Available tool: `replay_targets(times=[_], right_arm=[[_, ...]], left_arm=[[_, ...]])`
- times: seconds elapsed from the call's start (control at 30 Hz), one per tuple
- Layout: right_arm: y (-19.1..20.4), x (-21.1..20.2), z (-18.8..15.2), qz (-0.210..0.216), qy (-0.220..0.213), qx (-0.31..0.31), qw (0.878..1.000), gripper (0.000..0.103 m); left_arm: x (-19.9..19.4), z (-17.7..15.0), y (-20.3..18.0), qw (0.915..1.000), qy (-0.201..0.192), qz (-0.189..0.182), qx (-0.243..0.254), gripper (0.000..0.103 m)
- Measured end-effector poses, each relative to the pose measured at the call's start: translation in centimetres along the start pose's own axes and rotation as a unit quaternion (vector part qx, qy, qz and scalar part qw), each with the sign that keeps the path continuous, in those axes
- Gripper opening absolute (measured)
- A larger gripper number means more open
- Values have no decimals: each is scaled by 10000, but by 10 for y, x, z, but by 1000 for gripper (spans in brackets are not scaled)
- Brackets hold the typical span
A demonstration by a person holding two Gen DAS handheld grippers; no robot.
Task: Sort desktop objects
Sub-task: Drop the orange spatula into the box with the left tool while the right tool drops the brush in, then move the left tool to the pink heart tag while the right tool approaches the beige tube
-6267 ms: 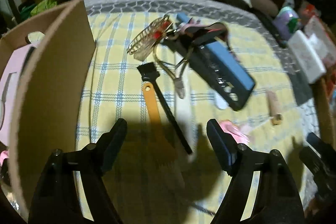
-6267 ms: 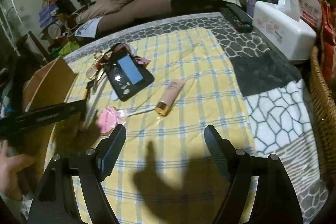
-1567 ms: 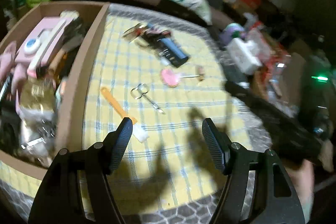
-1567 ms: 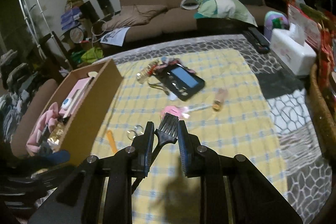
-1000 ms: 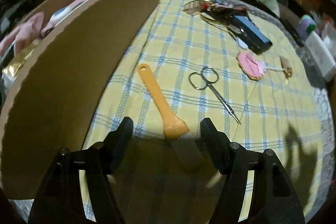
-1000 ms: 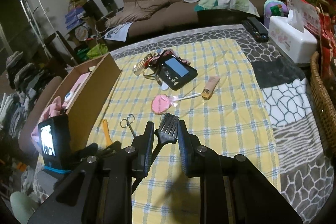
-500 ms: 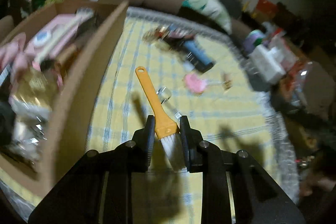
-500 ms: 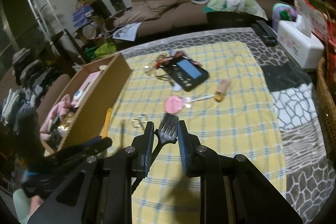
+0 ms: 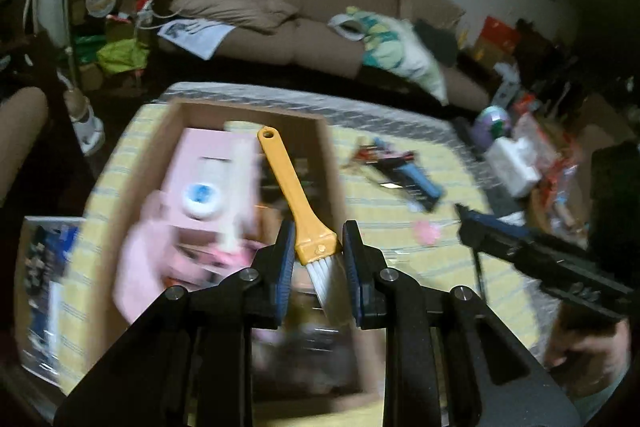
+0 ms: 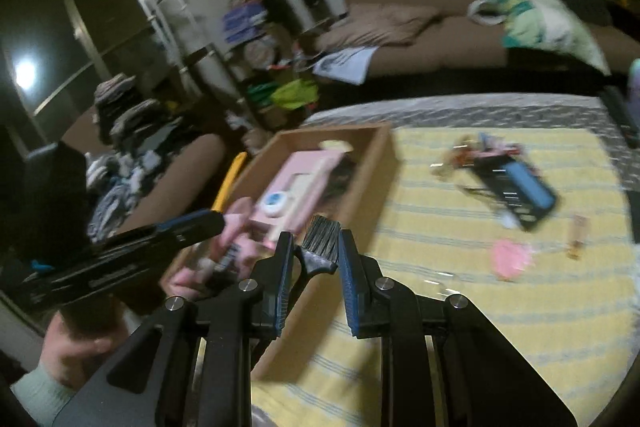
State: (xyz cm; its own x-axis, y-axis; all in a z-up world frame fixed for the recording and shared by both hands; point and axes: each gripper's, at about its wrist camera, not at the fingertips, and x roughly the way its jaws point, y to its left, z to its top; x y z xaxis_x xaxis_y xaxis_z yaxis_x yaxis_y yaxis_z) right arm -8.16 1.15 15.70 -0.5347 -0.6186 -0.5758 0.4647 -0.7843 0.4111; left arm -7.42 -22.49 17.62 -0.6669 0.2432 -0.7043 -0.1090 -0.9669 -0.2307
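Note:
My left gripper (image 9: 318, 251) is shut on an orange-handled brush (image 9: 294, 195) with white bristles, held in the air above the cardboard box (image 9: 328, 151); the handle points away over the box. In the right wrist view my right gripper (image 10: 312, 255) is shut on a black brush (image 10: 320, 243), bristles pointing forward, over the box's (image 10: 372, 179) near right wall. The left gripper (image 10: 208, 223) shows at the left of that view, with the orange handle (image 10: 230, 179) sticking out. The box holds a pink case (image 10: 296, 183) and other blurred items.
On the yellow checked cloth (image 10: 460, 307) lie a dark phone-like case with keys (image 10: 516, 195), a pink round item (image 10: 510, 259), a small tube (image 10: 576, 235) and scissors (image 10: 444, 281). A brown sofa (image 9: 320, 11) stands behind. A tissue box (image 9: 516, 163) sits at the right.
My left gripper closed on the orange brush, lifted it off the cloth and carried it over the box. The right gripper, still holding the black brush, swung left toward the box.

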Motion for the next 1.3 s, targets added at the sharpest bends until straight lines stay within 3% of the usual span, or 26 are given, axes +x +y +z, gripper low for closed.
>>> replay_targets(times=[0.27,0.57,0.67,0.7,0.73,0.77,0.83,0.93,1.07,1.3], right_arm=[[48,133,48,84,760,-206,9969,22],[41,248,87,-629,1254,-547,9886,22],[39,271,93,-824,1361,-727,9846,29],[39,276,94,-850,1398,-763,9836,38],[40,278,95,-874,1419,-787,9829,51],[40,276,95,-959,1388,-848,9820,54],[41,267,96,-969,1320,-888,9825,55],[36,241,97,-813,1246,-693,9864,55],[25,178,94,-652,925,-479,9924,61],[-19,76,54,-1337,799,-465,9867,64]], left_arm=[[69,31,71,9965,511,513,423,22],[121,43,84,9891,922,468,1052,22],[131,46,82,9844,1022,585,1309,23],[132,48,83,9838,987,671,1337,24],[131,50,86,9842,968,681,1314,31],[129,52,90,9856,938,656,1243,40],[118,58,97,9900,792,578,1019,48],[96,62,100,9938,630,450,803,49],[65,57,89,9978,459,75,479,60],[28,21,16,9958,449,-675,414,70]])
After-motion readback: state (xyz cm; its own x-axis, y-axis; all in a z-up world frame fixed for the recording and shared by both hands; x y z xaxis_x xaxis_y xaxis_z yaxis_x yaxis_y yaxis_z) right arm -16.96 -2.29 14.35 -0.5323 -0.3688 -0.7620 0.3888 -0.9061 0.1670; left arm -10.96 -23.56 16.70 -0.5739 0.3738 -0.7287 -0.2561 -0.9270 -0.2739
